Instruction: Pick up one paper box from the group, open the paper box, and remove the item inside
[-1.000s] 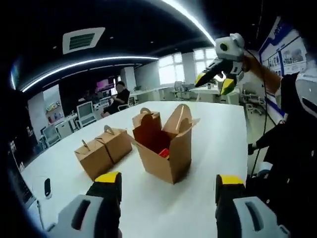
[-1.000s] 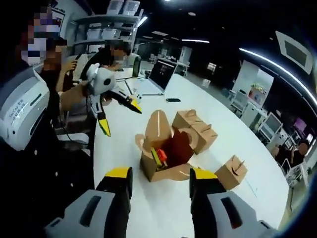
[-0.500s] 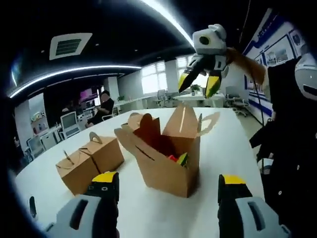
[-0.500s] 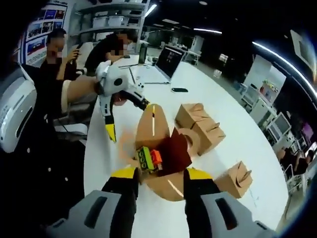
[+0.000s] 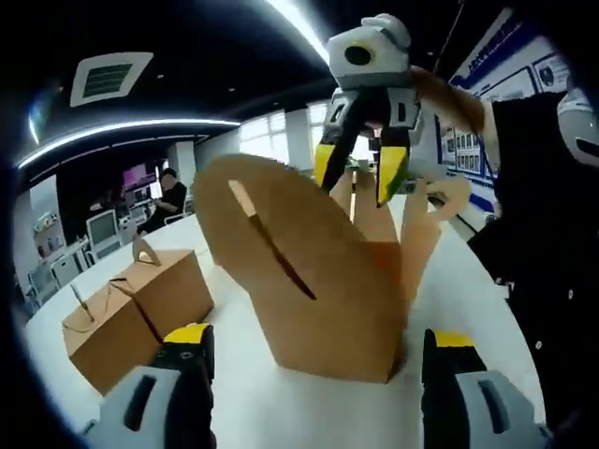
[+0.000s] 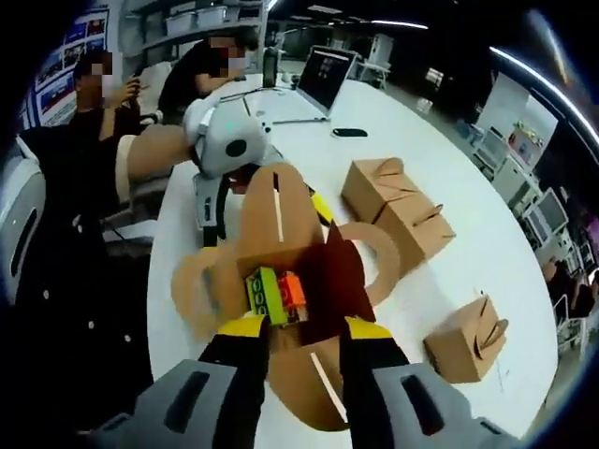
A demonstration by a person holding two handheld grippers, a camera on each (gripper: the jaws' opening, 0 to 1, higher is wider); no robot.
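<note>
Your right gripper (image 6: 296,329) hangs over the opened brown cardboard box (image 6: 281,271) on the white table (image 6: 440,159), jaws parted and empty above the green-and-orange toy block (image 6: 274,294) inside. Your left gripper (image 5: 316,348) is spread wide, empty, facing the box's side. Closed brown paper boxes (image 6: 398,208) stand nearby.
</note>
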